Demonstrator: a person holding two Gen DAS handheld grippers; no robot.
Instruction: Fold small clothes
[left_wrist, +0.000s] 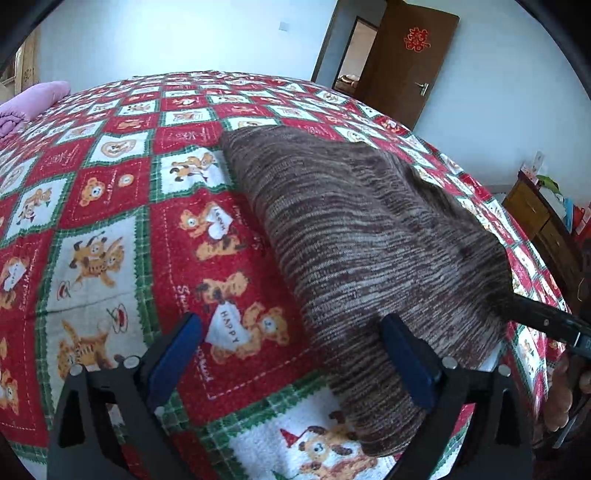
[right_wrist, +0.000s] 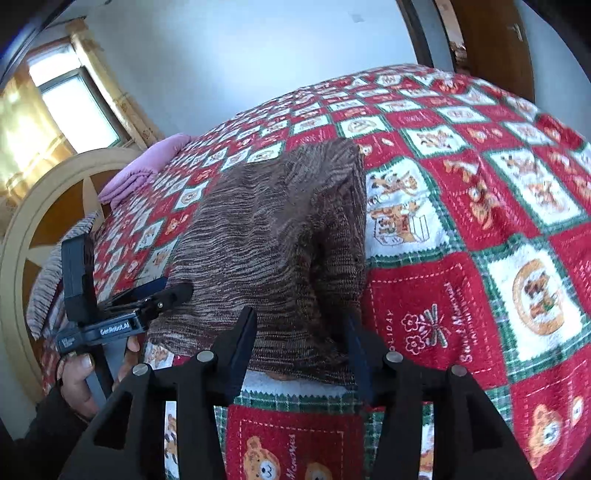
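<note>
Brown-streaked knit garment (left_wrist: 369, 236); red-white-green checked blanket (left_wrist: 110, 206).

Pale walls (left_wrist: 166, 33), brown door (left_wrist: 406, 62) ajar, sunlit window (right_wrist: 74, 99) — wooden cabinet (left_wrist: 535, 218) beside bed.

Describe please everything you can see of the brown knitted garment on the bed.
The brown knitted garment looks like a soft knit of dark brown streaked with beige. It lies folded into a long, thick bundle on the red, white and green bear-patterned blanket. A fold runs down one side, seen from the right wrist. Neither gripper holds it: the left gripper is open, one finger lying over the near end, and the right gripper stands open at the near edge.
</note>
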